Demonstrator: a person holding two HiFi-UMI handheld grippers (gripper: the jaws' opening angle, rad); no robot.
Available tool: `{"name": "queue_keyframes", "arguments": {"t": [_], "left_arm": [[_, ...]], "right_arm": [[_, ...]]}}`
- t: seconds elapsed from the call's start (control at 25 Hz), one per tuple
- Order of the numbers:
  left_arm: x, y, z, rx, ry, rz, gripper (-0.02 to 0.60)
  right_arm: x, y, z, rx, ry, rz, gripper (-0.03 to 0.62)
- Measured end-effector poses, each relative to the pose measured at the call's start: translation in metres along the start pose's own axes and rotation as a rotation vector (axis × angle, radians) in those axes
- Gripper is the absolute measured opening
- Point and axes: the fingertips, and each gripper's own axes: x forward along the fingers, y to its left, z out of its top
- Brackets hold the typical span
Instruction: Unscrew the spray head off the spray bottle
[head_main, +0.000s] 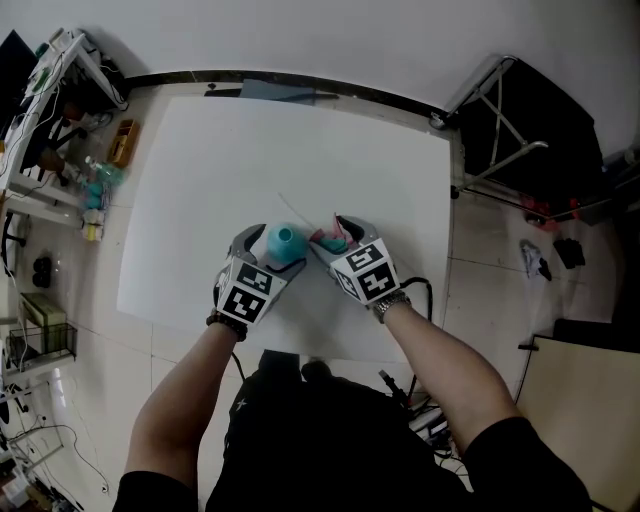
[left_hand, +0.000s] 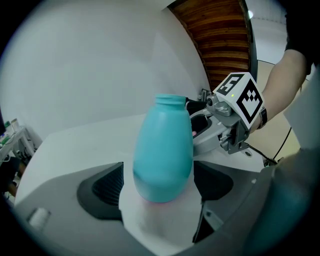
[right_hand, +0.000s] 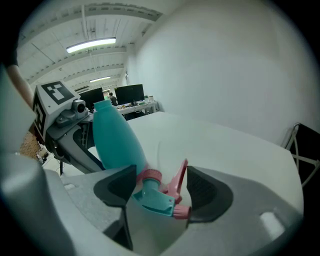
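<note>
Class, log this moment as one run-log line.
stage: spray head off bottle | left gripper: open, bottle between jaws | right gripper: open, spray head between jaws

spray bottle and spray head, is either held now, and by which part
Neither looks held: the spray bottle stands loose in the open left hand-held gripper, the spray head lies in the open right hand-held gripper.

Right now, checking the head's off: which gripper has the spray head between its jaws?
The right gripper: the pink-and-teal spray head lies between its open jaws; the left gripper has the teal bottle.
</note>
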Motion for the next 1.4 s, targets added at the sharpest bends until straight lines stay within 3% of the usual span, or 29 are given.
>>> {"name": "queue_keyframes", "arguments": {"t": [0.48, 0.68, 1.16, 1.4], "left_arm": [[-0.012, -0.003, 0.003, 0.000, -0.030, 0.025, 0.451], [-0.023, -0.009, 0.005, -0.001, -0.060, 0.048, 0.411], [-0.062, -0.034, 0.018, -0.038, -0.155, 0.102, 0.185], [-0.076, -0.054, 0.034, -0.044, -0.203, 0.091, 0.015]], "right_arm": [[-0.019, -0.004, 0.005, -0.039, -0.026, -0.050, 0.304], [-0.034, 0.004, 0.010, -0.071, -0.062, -0.061, 0.293], [-0.073, 0.037, 0.023, -0.112, -0.138, -0.085, 0.021], [-0.094, 0.061, 0.040, -0.121, -0.166, -0.066, -0.008]]}}
